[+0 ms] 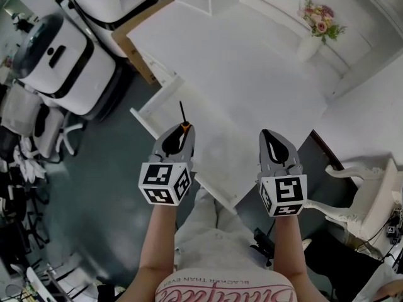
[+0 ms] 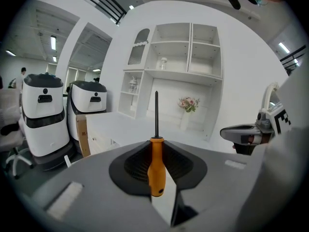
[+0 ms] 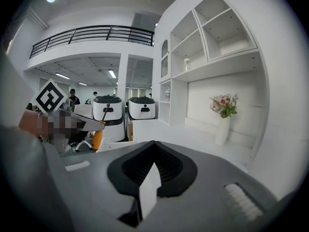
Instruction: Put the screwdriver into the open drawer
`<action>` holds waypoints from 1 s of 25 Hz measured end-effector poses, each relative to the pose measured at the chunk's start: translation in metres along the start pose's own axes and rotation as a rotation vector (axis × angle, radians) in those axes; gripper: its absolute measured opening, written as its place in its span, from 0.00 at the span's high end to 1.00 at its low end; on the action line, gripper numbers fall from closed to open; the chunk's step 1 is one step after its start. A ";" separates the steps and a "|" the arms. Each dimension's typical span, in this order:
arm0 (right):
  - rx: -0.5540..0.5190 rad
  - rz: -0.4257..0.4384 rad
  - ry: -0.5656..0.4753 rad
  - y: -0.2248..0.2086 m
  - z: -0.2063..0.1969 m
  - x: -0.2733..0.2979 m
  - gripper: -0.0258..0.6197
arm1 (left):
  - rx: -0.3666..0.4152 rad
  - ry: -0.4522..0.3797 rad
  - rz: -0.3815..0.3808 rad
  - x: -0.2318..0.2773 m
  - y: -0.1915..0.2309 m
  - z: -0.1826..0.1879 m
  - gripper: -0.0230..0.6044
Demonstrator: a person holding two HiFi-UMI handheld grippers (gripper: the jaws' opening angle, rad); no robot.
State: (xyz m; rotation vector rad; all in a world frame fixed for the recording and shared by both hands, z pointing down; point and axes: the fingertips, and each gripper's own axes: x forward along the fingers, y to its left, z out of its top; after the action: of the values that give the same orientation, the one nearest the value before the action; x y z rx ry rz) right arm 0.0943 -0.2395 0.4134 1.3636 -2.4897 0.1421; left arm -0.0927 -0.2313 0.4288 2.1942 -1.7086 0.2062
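- Left gripper (image 2: 155, 142) over the near edge of the white table (image 1: 252, 87), jaws nearly closed, clamped on the screwdriver (image 2: 156, 166) by its orange handle; black shaft sticks out past the tips.
- Screwdriver tip is above the open drawer (image 1: 148, 123), which juts from the table's left side.
- Right gripper (image 3: 153, 145) also over the table's near edge, jaws together, nothing in them.
- Flower vase (image 1: 308, 46) at the table's far right.
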 end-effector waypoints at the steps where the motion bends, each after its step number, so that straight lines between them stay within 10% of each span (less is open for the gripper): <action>1: 0.004 -0.005 0.004 0.000 -0.002 0.000 0.96 | 0.000 0.011 -0.005 0.001 0.000 -0.004 0.82; 8: 0.053 -0.037 0.022 -0.002 -0.012 -0.001 0.96 | 0.045 0.107 -0.040 0.016 0.001 -0.031 0.82; 25: 0.036 -0.053 0.073 -0.009 -0.014 0.014 0.96 | -0.137 0.383 -0.047 0.066 0.022 -0.109 0.82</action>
State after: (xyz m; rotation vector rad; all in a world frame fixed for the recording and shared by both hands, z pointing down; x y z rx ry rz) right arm 0.0975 -0.2530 0.4303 1.4111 -2.4001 0.2224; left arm -0.0856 -0.2567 0.5551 1.9430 -1.4152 0.4514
